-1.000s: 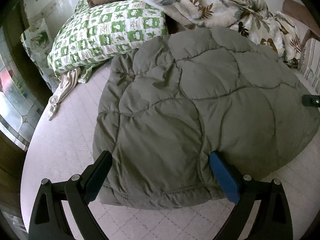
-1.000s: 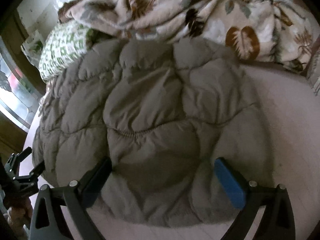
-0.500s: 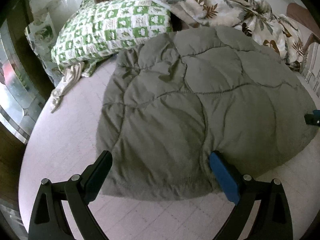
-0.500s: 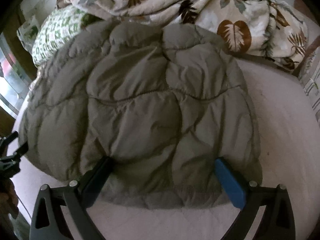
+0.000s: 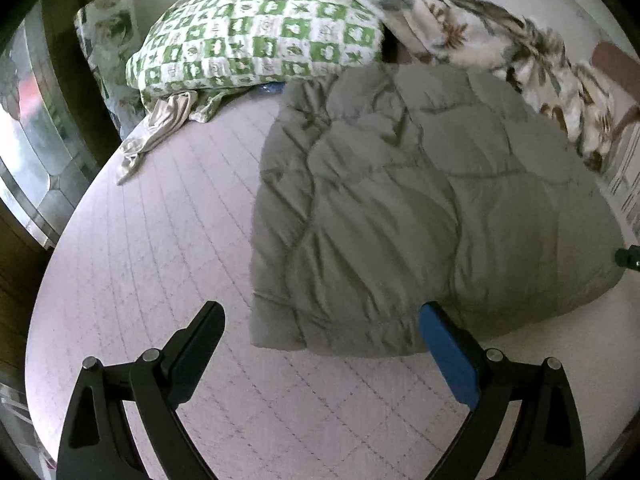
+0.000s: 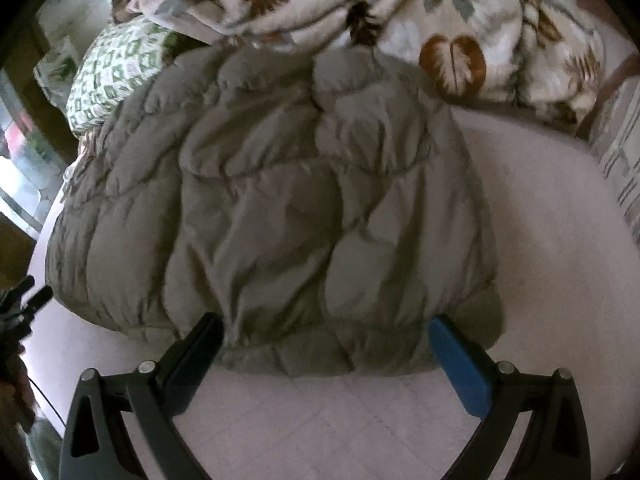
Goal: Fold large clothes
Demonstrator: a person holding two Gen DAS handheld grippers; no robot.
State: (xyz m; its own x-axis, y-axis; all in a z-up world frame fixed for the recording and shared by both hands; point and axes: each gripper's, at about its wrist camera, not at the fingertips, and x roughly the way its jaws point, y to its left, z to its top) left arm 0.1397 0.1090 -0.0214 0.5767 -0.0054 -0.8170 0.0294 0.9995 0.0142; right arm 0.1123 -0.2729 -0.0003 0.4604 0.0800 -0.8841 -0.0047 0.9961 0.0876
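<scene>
A grey-green quilted padded garment [image 5: 420, 216] lies folded into a thick pad on the pale pink bed sheet [image 5: 160, 264]; it also fills the right wrist view [image 6: 280, 208]. My left gripper [image 5: 320, 320] is open and empty, just short of the garment's near left corner. My right gripper [image 6: 325, 332] is open and empty, with its fingers at the garment's near hem. The right gripper's tip shows at the far right edge of the left wrist view [image 5: 628, 258]. The left gripper shows at the far left of the right wrist view [image 6: 24, 304].
A green and white checked pillow [image 5: 256, 40] and a leaf-print blanket [image 6: 400, 16] are heaped at the head of the bed behind the garment. A beige cloth [image 5: 160, 128] trails from under the pillow. A window [image 5: 24, 152] is at the left.
Both grippers have drawn back from the garment toward the foot of the bed. The left one has also shifted left, so more bare sheet shows. The garment lies still.
</scene>
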